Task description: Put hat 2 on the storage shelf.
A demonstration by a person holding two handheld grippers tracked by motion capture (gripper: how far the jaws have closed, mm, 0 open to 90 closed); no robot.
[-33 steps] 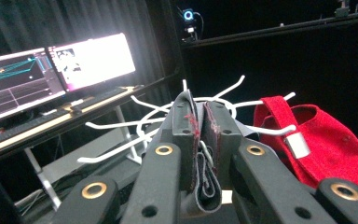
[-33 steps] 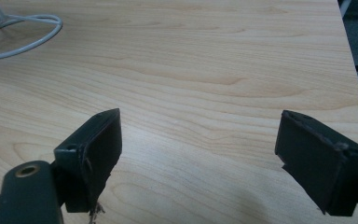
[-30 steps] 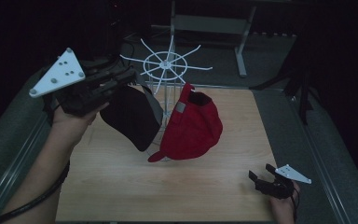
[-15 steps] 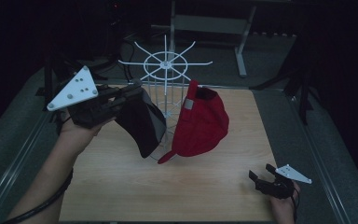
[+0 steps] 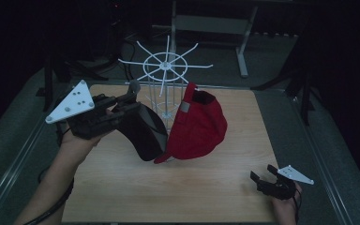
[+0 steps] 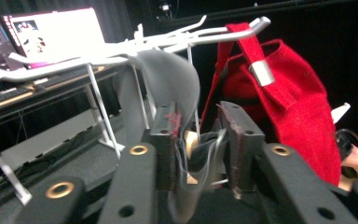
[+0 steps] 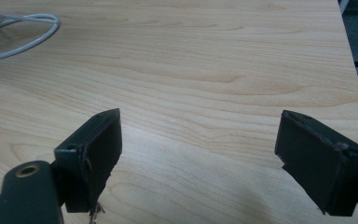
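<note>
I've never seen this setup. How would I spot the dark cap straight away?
Find the white wire rack at the wooden table's back. A red cap hangs from it; the black cap is just left, pinched by the left gripper.

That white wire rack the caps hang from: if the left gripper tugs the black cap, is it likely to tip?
Probably somewhat. The wire rack looks thin, tall and light, on a narrow ring base. The red cap hangs off one side, and the black cap loads the other unevenly.

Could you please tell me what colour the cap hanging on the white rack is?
The hanging cap is red, clearest in the high view.
</note>
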